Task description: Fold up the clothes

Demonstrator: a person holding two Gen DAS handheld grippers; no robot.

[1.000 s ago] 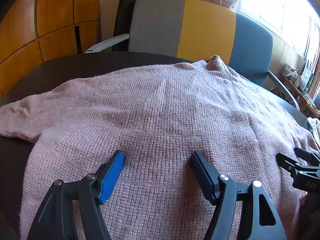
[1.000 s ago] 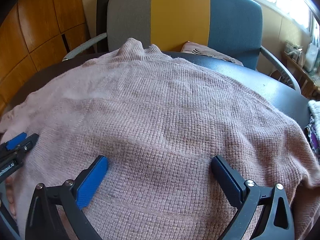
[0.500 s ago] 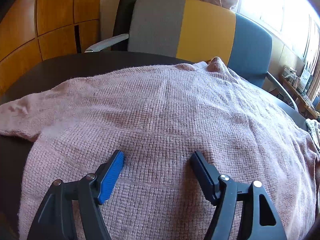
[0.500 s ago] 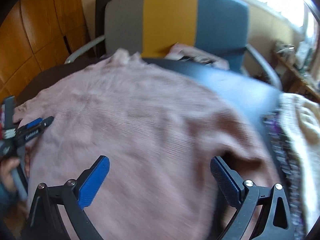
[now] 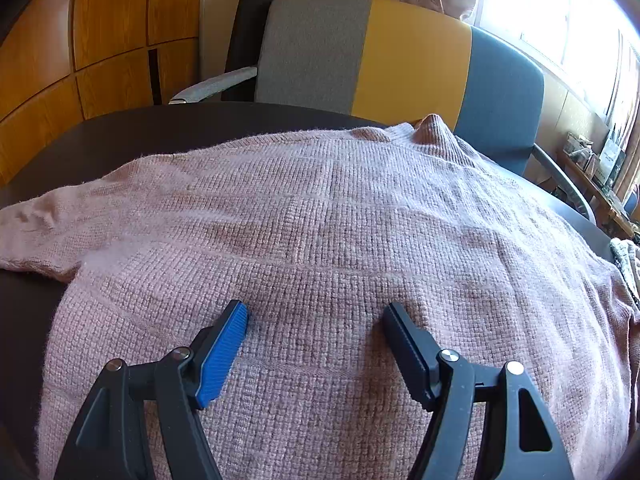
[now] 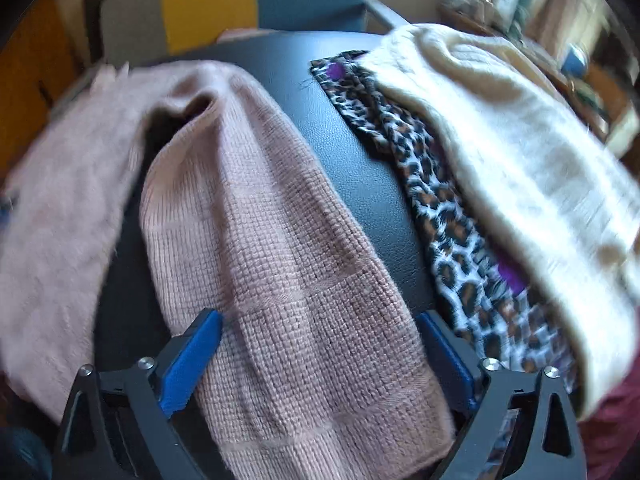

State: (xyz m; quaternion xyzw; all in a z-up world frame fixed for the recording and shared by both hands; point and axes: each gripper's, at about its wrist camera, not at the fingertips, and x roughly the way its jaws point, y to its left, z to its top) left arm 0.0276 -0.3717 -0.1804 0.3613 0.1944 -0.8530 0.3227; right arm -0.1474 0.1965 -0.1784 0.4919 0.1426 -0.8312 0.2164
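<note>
Sweater (image 5: 320,232) pink knit, spread flat on dark table (image 5: 120,136), chair (image 5: 400,60) behind. Sleeve (image 6: 280,260) lies between right gripper (image 6: 320,344) fingers, jaws wide. Leopard cloth (image 6: 448,208) and cream knit (image 6: 500,140) beside it. Left gripper (image 5: 316,320) wide over sweater body.

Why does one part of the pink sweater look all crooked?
That is the pink sweater's sleeve. It lies slanted beside the body, not folded in. The right hand-held gripper is open around it. Otherwise the sweater lies flat.
</note>
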